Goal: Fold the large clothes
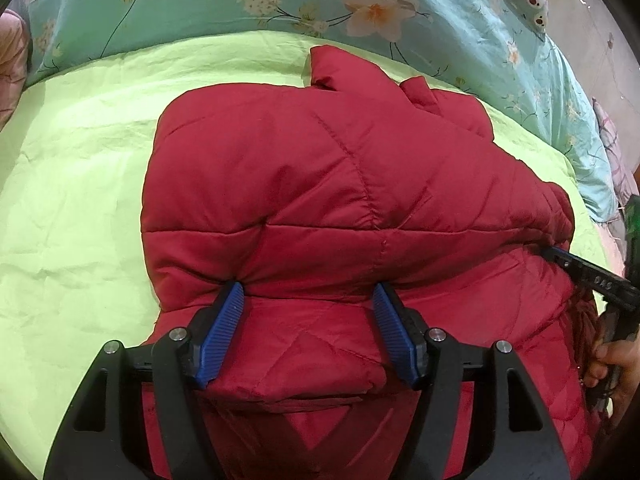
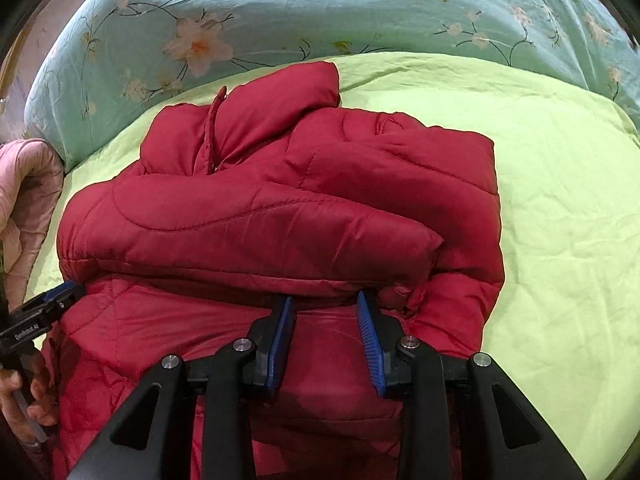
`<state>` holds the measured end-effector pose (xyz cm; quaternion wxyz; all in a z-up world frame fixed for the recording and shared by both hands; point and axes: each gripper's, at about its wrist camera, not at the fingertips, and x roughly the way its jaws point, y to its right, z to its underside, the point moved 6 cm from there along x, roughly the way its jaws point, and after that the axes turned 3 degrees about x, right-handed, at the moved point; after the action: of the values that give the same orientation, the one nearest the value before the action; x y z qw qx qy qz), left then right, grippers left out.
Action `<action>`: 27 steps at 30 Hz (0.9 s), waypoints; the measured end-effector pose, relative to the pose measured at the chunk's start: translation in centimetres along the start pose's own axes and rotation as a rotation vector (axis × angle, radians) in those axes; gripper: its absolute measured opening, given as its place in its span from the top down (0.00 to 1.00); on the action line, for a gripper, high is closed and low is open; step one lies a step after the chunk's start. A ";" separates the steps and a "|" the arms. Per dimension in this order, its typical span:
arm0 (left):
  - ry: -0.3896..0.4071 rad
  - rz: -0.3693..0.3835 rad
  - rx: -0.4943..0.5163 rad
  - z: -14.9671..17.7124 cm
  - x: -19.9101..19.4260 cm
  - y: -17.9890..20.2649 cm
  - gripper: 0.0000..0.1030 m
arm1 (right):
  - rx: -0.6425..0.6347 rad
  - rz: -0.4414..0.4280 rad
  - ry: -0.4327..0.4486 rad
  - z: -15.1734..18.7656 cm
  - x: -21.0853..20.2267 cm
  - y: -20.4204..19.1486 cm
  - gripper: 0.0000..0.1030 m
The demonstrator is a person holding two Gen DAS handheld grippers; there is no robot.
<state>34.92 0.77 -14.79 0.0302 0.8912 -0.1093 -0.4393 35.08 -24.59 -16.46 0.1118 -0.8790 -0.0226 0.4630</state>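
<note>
A red quilted puffer jacket (image 1: pixel 340 168) lies folded on a lime green sheet (image 1: pixel 72 208), its upper part doubled over the lower part. My left gripper (image 1: pixel 308 294) stands open and wide, with its blue tips at the edge of the doubled-over layer and red fabric lying between them. In the right wrist view the jacket (image 2: pixel 280 208) shows its collar at the back. There my right gripper (image 2: pixel 325 300) stands open with a narrower gap, and its tips sit just under the fold's edge. The pads of neither gripper press on the cloth.
A teal floral duvet (image 2: pixel 320 12) runs along the back of the bed. A pink quilted cloth (image 2: pixel 28 200) lies at the left. A hand (image 1: pixel 612 360) holds the other gripper at the jacket's right side. Green sheet stretches to both sides.
</note>
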 end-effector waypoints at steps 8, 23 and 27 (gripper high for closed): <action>-0.005 -0.003 -0.001 -0.1 0.0 0.0 0.35 | -0.017 0.060 0.038 0.8 -3.2 -0.8 0.69; 0.002 0.014 -0.079 2.8 -6.0 -1.3 0.28 | 0.070 -0.048 0.012 3.1 -8.0 -0.1 0.64; 0.011 0.008 -0.097 6.2 -9.1 -2.0 0.28 | 0.073 -0.085 -0.008 6.3 -10.5 -0.1 0.62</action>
<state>24.96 5.02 -11.82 0.0759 0.8907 -0.0915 -0.4388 23.98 -24.85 -11.41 0.1631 -0.8708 -0.0433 0.4618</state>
